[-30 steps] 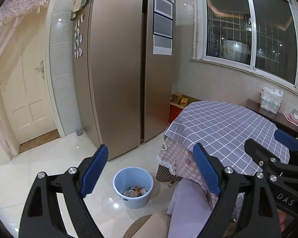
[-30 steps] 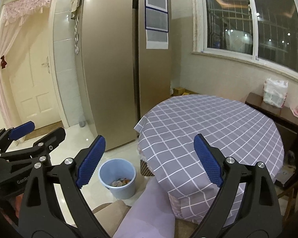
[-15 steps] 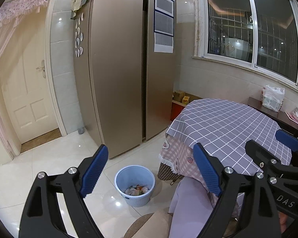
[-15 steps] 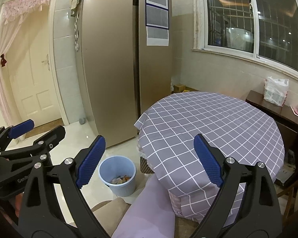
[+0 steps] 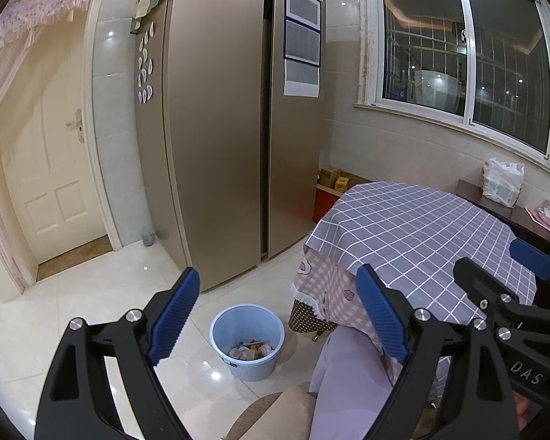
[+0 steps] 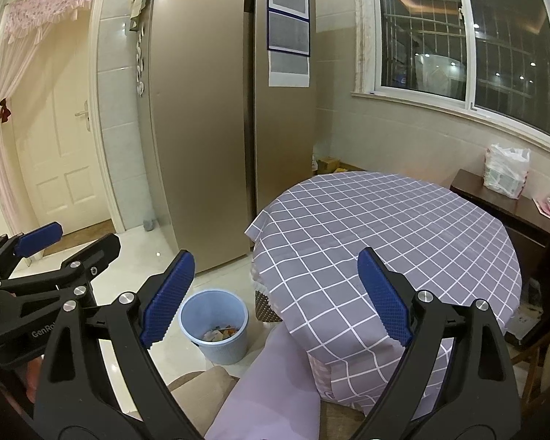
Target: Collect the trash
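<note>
A light blue waste bin (image 5: pixel 247 341) stands on the white tiled floor beside the round table, with paper and wrapper trash (image 5: pixel 251 350) in its bottom. My left gripper (image 5: pixel 278 315) hangs open above the bin, nothing between its blue pads. In the right wrist view the same bin (image 6: pixel 214 326) sits lower left of the table, and my right gripper (image 6: pixel 275 297) is open and empty over the table's near edge. Each gripper shows in the other's view: the right gripper (image 5: pixel 495 258) at the right, the left gripper (image 6: pixel 73 240) at the left.
The table wears a grey checked cloth (image 6: pixel 385 220). A lilac-covered seat back (image 5: pixel 348 385) is right below me. A tall bronze fridge (image 5: pixel 220 128) stands behind the bin, a white door (image 5: pixel 55 168) to its left. A dark sideboard carries a plastic bag (image 5: pixel 502 181).
</note>
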A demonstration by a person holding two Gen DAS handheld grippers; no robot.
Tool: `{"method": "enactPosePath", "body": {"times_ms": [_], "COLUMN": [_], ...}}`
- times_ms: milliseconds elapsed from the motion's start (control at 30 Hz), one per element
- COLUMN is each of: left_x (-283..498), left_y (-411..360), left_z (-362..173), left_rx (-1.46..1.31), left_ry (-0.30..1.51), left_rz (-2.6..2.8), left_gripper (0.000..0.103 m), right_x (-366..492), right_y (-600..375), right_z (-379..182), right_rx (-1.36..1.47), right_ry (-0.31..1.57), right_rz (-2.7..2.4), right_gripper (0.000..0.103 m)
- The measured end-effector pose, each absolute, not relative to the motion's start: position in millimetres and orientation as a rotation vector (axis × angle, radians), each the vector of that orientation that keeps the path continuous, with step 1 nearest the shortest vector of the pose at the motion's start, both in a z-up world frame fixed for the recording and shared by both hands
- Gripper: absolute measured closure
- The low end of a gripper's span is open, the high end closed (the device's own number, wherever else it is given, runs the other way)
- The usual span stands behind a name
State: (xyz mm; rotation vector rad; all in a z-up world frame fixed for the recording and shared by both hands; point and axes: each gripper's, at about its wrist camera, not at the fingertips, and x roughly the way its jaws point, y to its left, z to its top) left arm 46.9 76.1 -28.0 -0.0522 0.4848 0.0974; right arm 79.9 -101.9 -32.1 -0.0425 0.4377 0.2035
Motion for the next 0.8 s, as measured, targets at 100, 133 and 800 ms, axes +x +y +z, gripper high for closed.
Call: {"method": "enactPosePath", "body": {"times_ms": [100, 133, 800], "left_x": [46.6, 46.4, 44.6], "left_y": [77.0, 76.9, 70.2], "left_z": [-27.6, -27.7, -28.1], "left_rx": [-0.05, -0.047, -0.048], "left_ry": [0.485, 0.482, 0.497], "left_rz": [0.097, 0.098, 0.099], "left_gripper": [0.017, 0.017, 0.017], "right_x": [80.1, 80.3, 80.8], "right_y": [-101.9, -101.7, -105.1], "right_z": [-31.8, -31.7, -32.5], "right_rx": [-0.037, -0.038, -0.034], "right_ry": [0.441, 0.442, 0.448], "right_rz": [0.207, 0.208, 0.201], "right_gripper": [0.014, 0.014, 0.013]}}
